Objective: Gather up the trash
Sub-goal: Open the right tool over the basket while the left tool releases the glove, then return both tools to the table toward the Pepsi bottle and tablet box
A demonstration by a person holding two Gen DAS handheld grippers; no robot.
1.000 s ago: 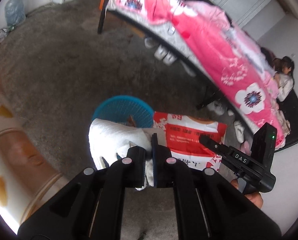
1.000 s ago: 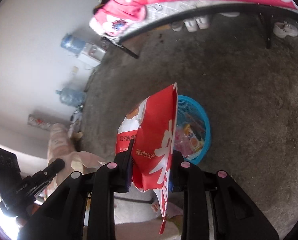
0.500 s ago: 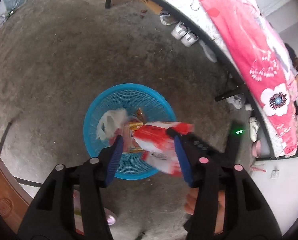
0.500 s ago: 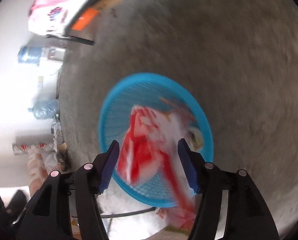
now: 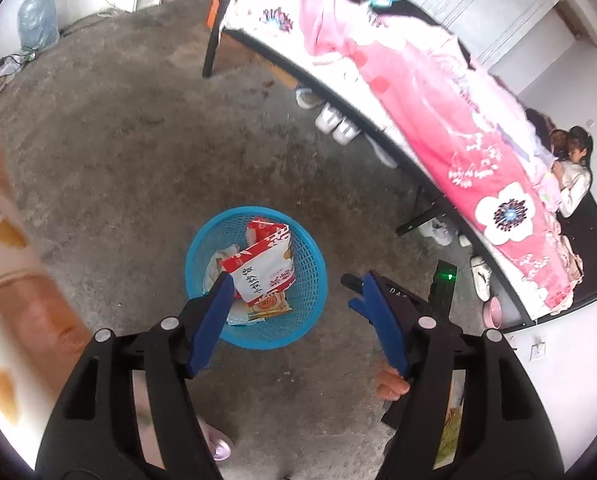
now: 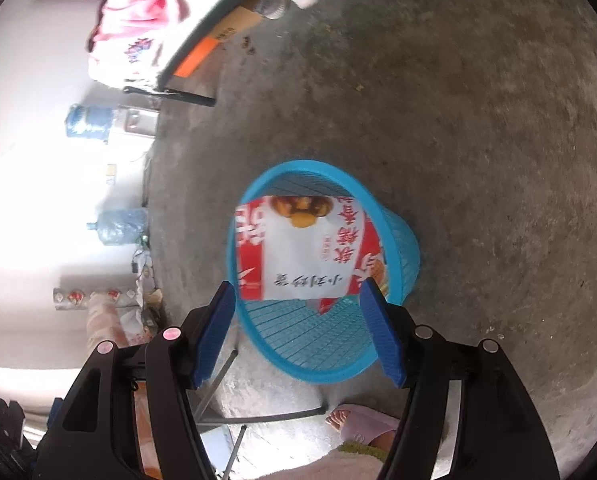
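A blue mesh trash basket (image 5: 306,300) stands on the concrete floor; it also shows in the right wrist view (image 6: 406,248). A red and white snack bag (image 5: 264,266) lies in it on top of a white tissue (image 5: 218,260) and other wrappers. The same bag (image 6: 302,256) fills the basket's mouth in the right wrist view. My left gripper (image 5: 294,286) is open and empty above the basket's near rim. My right gripper (image 6: 296,294) is open and empty just above the basket; it also shows in the left wrist view (image 5: 358,292).
A bed with a pink flowered quilt (image 5: 438,120) runs along the right, with shoes (image 5: 334,124) under it. Water jugs (image 6: 90,120) stand by the wall. A person's foot in a pink slipper (image 6: 362,428) stands near the basket. People sit at the far right (image 5: 570,168).
Both grippers opened over the basket. The left let go of the white tissue and the right let go of the red snack bag, which now lie in the basket.
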